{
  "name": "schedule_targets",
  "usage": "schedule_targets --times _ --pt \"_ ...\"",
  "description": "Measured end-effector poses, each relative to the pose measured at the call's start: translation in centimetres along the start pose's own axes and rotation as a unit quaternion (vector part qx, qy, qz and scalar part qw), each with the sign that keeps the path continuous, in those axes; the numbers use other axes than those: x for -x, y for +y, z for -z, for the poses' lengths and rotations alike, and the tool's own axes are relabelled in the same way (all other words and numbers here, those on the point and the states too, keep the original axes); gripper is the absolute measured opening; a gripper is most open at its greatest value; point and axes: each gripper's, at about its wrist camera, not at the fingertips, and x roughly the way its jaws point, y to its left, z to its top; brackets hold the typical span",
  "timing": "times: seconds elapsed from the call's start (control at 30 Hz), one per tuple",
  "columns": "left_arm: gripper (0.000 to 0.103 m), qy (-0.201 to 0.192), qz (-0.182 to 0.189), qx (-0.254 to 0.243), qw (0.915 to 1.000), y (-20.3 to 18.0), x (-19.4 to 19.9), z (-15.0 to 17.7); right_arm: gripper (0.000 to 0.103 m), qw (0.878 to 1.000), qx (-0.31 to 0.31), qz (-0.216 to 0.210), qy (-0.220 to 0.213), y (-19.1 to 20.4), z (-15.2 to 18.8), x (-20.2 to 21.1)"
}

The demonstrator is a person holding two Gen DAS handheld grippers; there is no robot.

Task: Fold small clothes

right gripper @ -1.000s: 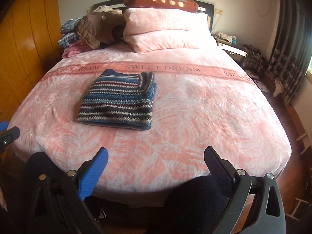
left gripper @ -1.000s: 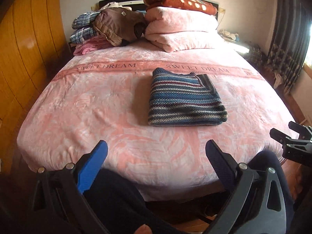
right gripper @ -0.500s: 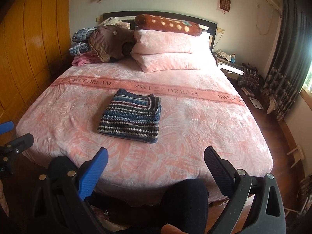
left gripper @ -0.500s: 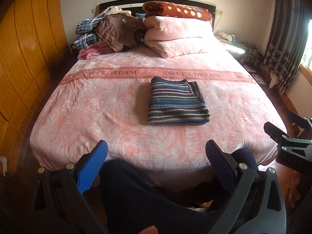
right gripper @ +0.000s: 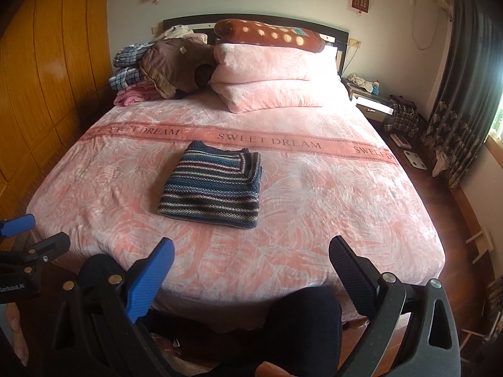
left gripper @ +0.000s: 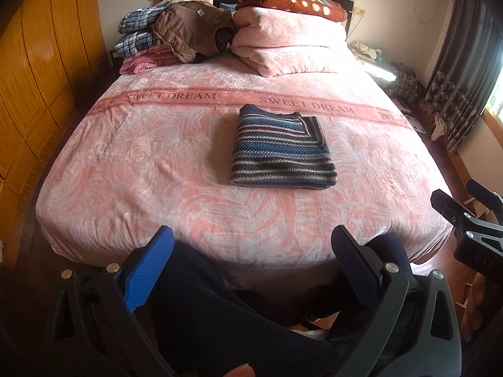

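A bedroom with a wooden wardrobe wall on one side and dark curtains on the other; a bed (right gripper: 314, 220) under a pink "SWEET DREAM" cover fills both views.

Nearest of all, at the foot of the bed, the person's dark-trousered knees (right gripper: 301, 317) sit below the two tools. The left gripper (left gripper: 251, 251) and the right gripper (right gripper: 251, 260) both hang short of the bed's foot edge, jaws spread wide and holding nothing.

Farther in, near the middle of the bed and just short of its lettered band, lies the striped sweater (right gripper: 213, 185), a compact rectangle with its edges squared and a neat thick fold facing the foot. It looks finished. The sensible step, as I judge it, is to leave it alone or, if tidying is wanted, press lightly on the top layer rather than pinch a corner, since a tug on loose knit would drag the layers out of line. Approaching from the foot with jaws low and flat would avoid catching the plush cover.

At the head of the bed sit folded pink quilts (right gripper: 270, 78) topped by a spotted brown blanket (right gripper: 267, 34), with a heap of clothes (right gripper: 157, 69) beside them.

No baskets, boxes or other containers show on the bed.
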Motion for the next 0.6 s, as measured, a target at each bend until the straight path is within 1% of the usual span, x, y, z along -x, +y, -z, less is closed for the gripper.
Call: schedule_targets --times 0.47,0.6 --pt "0.100 0.003 -0.004 -0.001 1.0000 0.08 -0.76 -0.97 0.099 1.000 0.005 -0.002 -0.001 0.11 -0.62 -0.44" --pt "0.100 0.003 -0.005 -0.001 1.0000 -0.07 -0.73 -0.81 0.099 1.000 0.004 -0.004 -0.002 0.18 -0.83 -0.55"
